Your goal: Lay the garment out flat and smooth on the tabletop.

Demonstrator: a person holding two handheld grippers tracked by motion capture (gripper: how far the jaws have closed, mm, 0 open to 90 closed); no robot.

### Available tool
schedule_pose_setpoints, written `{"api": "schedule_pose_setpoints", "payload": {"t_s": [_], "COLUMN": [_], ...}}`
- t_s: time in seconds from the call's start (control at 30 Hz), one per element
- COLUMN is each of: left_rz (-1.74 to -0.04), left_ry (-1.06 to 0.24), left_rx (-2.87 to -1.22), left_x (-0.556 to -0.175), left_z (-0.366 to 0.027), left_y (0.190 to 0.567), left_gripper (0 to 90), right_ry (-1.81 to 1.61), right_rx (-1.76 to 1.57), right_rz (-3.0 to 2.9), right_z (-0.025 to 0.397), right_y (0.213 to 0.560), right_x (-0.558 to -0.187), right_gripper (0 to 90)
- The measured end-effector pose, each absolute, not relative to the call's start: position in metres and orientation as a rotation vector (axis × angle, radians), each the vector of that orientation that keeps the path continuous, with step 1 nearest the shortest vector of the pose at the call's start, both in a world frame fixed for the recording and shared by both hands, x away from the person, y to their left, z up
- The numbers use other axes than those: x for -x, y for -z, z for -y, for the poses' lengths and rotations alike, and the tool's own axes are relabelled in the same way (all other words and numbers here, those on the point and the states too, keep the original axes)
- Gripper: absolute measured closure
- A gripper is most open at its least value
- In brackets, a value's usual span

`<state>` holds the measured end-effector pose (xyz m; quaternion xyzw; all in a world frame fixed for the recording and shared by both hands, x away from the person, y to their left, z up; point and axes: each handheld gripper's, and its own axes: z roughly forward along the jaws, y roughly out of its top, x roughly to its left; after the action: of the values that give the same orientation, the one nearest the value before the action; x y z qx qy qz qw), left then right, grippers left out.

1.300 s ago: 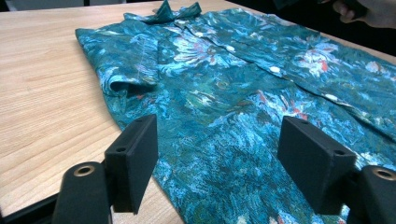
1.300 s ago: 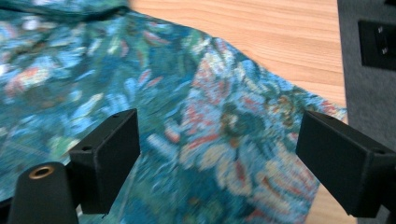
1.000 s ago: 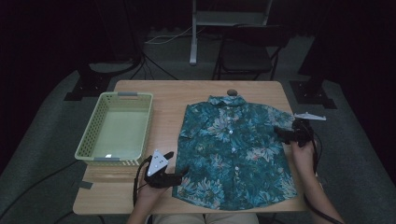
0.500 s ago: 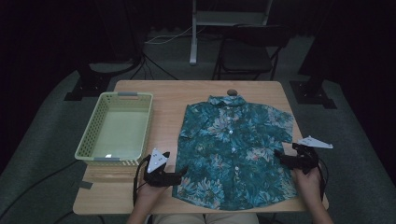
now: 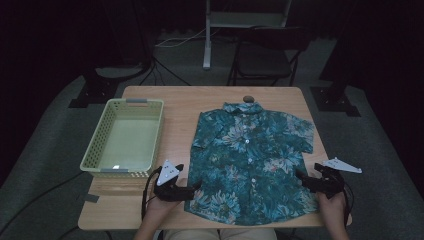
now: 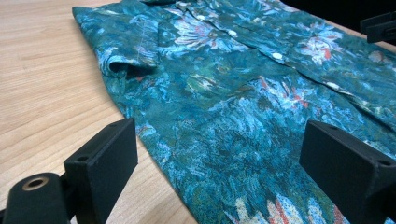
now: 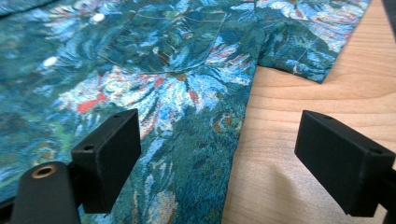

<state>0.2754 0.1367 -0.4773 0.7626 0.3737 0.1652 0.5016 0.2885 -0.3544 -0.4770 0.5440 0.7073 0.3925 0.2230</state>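
Note:
A teal floral short-sleeved shirt [image 5: 250,160] lies flat and buttoned on the wooden table [image 5: 180,107], collar at the far side. My left gripper [image 5: 192,189] is open at the shirt's lower left hem, its jaws straddling the fabric edge [image 6: 154,140]. At the lower right side seam my right gripper [image 5: 300,177] is open too, with the shirt's edge [image 7: 243,121] and bare wood between its jaws. Neither holds anything. In the left gripper view the right gripper's tip [image 6: 379,25] shows across the shirt.
A pale green plastic basket [image 5: 125,137] stands empty on the table's left half. A small dark round object [image 5: 248,98] rests just beyond the collar. A chair [image 5: 262,55] and stand legs are on the floor behind the table. Cables trail from both grippers.
My right gripper has moved down from beside the right sleeve to the shirt's lower right side. The left gripper has barely shifted at the lower left hem.

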Motion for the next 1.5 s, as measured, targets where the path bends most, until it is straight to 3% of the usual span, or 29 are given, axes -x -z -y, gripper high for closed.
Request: {"api": "schedule_pose_setpoints", "payload": {"t_s": [0.23, 0.3, 0.43, 0.6, 0.83, 0.9, 0.97, 1.13, 1.17, 1.4, 1.5], "left_rz": [-0.860, -0.797, -0.720, -0.716, -0.798, -0.828, -0.867, -0.923, -0.938, -0.959, -1.004], "left_ry": [-0.379, -0.427, -0.518, -0.544, -0.526, -0.529, -0.522, -0.531, -0.515, -0.530, -0.515], "left_rx": [-1.853, -1.861, -1.898, -1.943, -2.065, -2.074, -2.080, -2.135, -2.141, -2.232, -2.215], "left_x": [-0.284, -0.300, -0.330, -0.378, -0.439, -0.447, -0.458, -0.471, -0.473, -0.478, -0.481], "left_z": [-0.131, -0.121, -0.098, -0.066, -0.032, -0.030, -0.028, -0.024, -0.023, -0.020, -0.024], "left_y": [0.471, 0.453, 0.426, 0.408, 0.427, 0.432, 0.439, 0.451, 0.454, 0.470, 0.473], "left_gripper": [12.4, 16.6, 16.6, 20.8, 27.5, 35.1, 35.7, 37.2, 41.9, 48.4, 55.6], "right_ry": [-1.099, -1.102, -1.108, -1.112, -1.118, -1.125, -1.126, -1.130, -1.131, -1.133, -1.130], "right_rx": [-1.479, -1.474, -1.476, -1.473, -1.463, -1.464, -1.461, -1.457, -1.457, -1.460, -1.462], "right_rz": [-1.973, -1.978, -1.987, -2.002, -2.016, -2.016, -2.017, -2.022, -2.022, -2.024, -2.026], "right_z": [0.353, 0.352, 0.353, 0.353, 0.352, 0.353, 0.353, 0.353, 0.353, 0.353, 0.353], "right_y": [0.478, 0.478, 0.478, 0.479, 0.478, 0.478, 0.478, 0.478, 0.479, 0.479, 0.479], "right_x": [-0.289, -0.289, -0.289, -0.289, -0.289, -0.288, -0.288, -0.289, -0.289, -0.289, -0.290], "right_gripper": [14.0, 14.0, 14.0, 14.1, 14.1, 14.1, 14.1, 14.1, 14.1, 14.1, 14.1]}}
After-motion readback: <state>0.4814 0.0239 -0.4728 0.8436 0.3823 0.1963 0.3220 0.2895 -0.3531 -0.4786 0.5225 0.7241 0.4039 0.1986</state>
